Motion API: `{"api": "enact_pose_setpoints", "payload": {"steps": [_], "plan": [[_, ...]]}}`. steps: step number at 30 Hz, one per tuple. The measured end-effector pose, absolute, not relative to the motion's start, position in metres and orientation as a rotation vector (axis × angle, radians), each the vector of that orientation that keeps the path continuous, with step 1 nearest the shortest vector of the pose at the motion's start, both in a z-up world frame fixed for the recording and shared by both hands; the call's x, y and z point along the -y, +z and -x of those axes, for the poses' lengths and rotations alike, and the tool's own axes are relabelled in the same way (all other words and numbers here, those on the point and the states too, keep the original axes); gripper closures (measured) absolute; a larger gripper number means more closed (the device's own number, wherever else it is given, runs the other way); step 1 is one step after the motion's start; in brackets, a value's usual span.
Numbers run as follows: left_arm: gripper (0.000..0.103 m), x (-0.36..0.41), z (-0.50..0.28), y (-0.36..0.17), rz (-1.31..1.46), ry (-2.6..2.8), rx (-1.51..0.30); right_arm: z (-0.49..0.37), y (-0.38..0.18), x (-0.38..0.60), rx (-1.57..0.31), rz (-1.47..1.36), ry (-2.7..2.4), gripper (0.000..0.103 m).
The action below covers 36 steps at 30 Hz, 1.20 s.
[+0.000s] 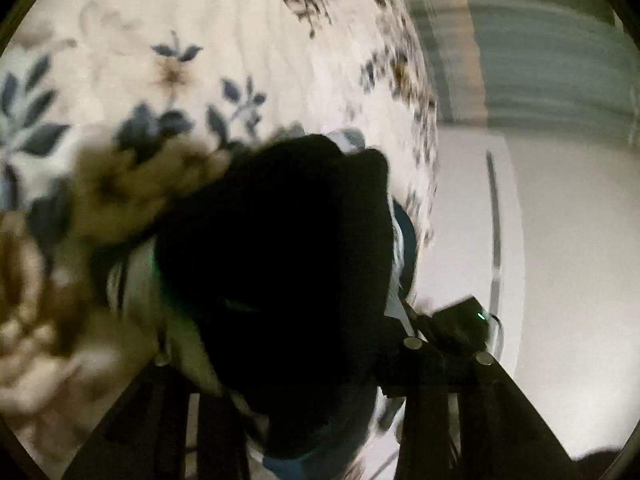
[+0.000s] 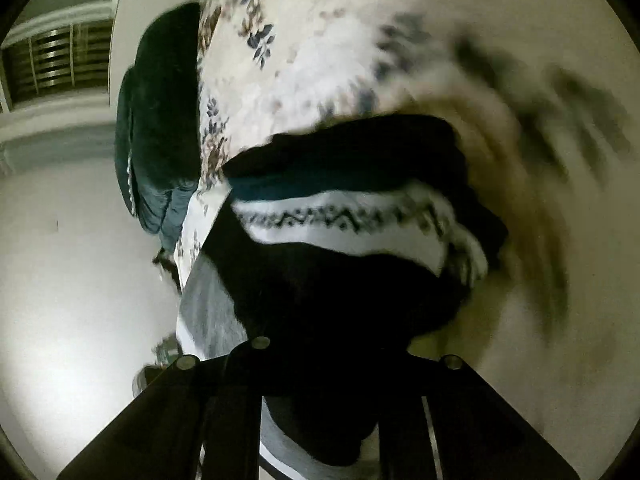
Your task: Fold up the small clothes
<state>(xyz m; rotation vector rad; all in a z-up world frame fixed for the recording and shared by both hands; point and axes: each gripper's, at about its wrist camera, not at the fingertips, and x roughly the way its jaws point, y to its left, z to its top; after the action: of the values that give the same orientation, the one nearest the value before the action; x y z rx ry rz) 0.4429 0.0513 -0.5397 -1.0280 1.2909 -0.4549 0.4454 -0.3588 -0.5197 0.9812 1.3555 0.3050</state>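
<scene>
A small dark knitted garment (image 1: 280, 260) with a white patterned band (image 2: 340, 220) hangs bunched in front of both cameras, above a floral bedspread (image 1: 200, 60). My left gripper (image 1: 304, 392) is shut on the dark cloth, which covers its fingertips. My right gripper (image 2: 332, 400) is shut on the same garment (image 2: 340, 300), with cloth draped between its fingers. Both views are blurred by motion. The other gripper's body (image 1: 460, 328) shows at the right of the left wrist view.
The bedspread (image 2: 340, 40) fills most of both views. A dark teal cloth pile (image 2: 160, 120) lies at the bed's edge on the left of the right wrist view. A pale floor (image 1: 560, 260) and a wall with a window (image 2: 60, 64) lie beyond.
</scene>
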Motion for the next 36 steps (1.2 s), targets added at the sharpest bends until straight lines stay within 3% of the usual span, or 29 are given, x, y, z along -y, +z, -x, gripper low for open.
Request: {"api": "enact_pose_setpoints", "payload": {"steps": [2,4,5,7,9,12,18,24,29,31,32,33,34,36], "plan": [[0.062,-0.061,-0.434,-0.544,0.972,-0.468,-1.362,-0.391,-0.504,0.351,-1.339,-0.973,0.252,0.088],[0.049,-0.068,-0.416,-0.556,0.906,-0.448,-1.446,-0.334,-0.496,0.336,-1.35,-0.971,0.2,0.088],[0.041,-0.07,-0.405,-0.565,0.897,-0.431,-1.479,-0.311,-0.497,0.328,-1.367,-0.974,0.179,0.087],[0.035,-0.076,-0.392,-0.587,0.888,-0.386,-1.528,-0.278,-0.513,0.31,-1.417,-0.954,0.143,0.086],[0.031,-0.08,-0.379,-0.594,0.943,-0.378,-1.488,-0.257,-0.535,0.307,-1.488,-0.949,0.114,0.077],[0.03,-0.079,-0.36,-0.57,0.946,-0.341,-1.412,-0.245,-0.547,0.32,-1.525,-0.975,0.074,0.048],[0.03,-0.075,-0.323,-0.509,0.774,-0.188,-1.307,-0.241,-0.496,0.358,-1.579,-0.805,0.083,0.029],[0.03,-0.071,-0.303,-0.505,0.685,-0.051,-1.267,-0.284,-0.439,0.384,-1.558,-0.525,0.133,0.021],[0.03,-0.081,-0.322,-0.537,0.716,0.017,-1.259,-0.363,-0.462,0.348,-1.504,-0.363,0.283,0.021],[0.03,-0.085,-0.337,-0.551,0.76,0.018,-1.252,-0.387,-0.487,0.329,-1.556,-0.328,0.339,0.023],[0.03,-0.086,-0.34,-0.553,0.769,0.025,-1.254,-0.396,-0.499,0.32,-1.591,-0.316,0.369,0.042],[0.032,-0.089,-0.346,-0.558,0.8,0.018,-1.248,-0.402,-0.508,0.312,-1.609,-0.295,0.372,0.084],[0.032,-0.092,-0.346,-0.558,0.821,0.013,-1.236,-0.406,-0.512,0.308,-1.612,-0.265,0.362,0.09],[0.032,-0.094,-0.351,-0.555,0.829,0.017,-1.211,-0.409,-0.499,0.314,-1.526,-0.264,0.338,0.091]]}}
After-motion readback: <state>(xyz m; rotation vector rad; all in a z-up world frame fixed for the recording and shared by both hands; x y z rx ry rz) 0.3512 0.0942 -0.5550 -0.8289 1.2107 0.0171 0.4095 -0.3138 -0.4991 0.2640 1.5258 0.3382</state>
